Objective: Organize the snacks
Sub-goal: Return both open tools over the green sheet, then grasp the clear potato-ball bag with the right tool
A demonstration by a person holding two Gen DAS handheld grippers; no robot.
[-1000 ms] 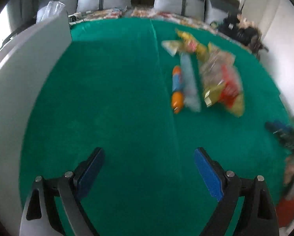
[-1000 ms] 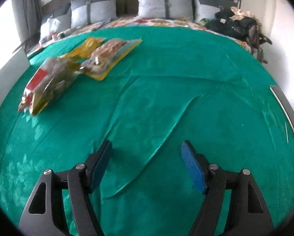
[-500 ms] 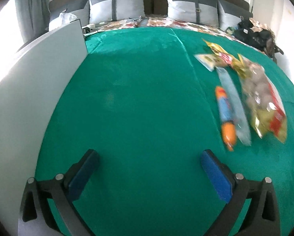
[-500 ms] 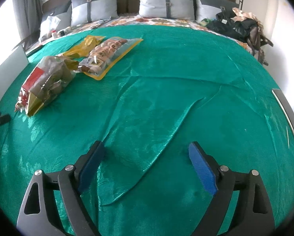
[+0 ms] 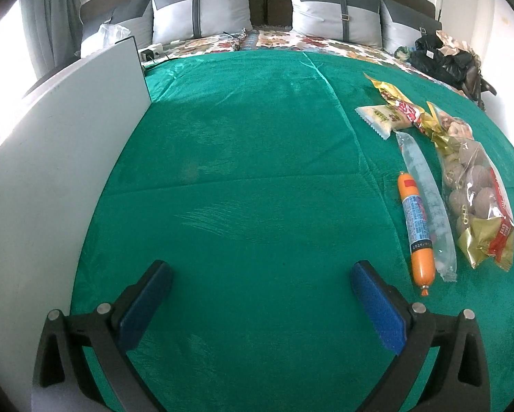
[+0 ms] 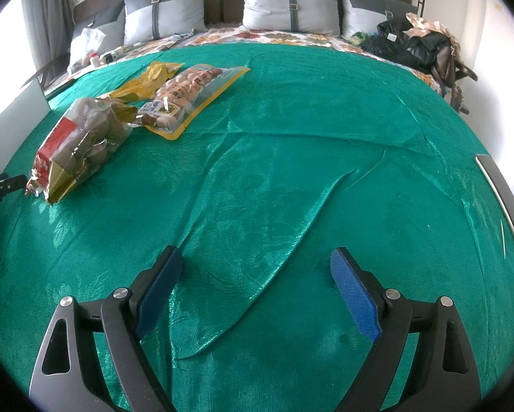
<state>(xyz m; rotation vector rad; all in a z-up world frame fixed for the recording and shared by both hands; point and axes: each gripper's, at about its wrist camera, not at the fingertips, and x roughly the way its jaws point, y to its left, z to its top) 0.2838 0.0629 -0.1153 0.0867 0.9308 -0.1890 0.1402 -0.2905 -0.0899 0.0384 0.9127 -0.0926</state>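
A bed under a green cover [image 5: 250, 178] fills both views. My left tool [image 5: 257, 295] and right tool [image 6: 257, 285] hang wide open, empty, tilted down at bare cloth. Just right of the left tool lies the orange sausage stick [image 5: 415, 230], then a clear tube [image 5: 425, 189], a nut bag [image 5: 477, 199], further packets beyond. I judge nothing sorted yet; next comes reaching for the sausage.

Bright daylight blows out the left edge, both views sharp, fisheye-bent, with dark vignetted corners
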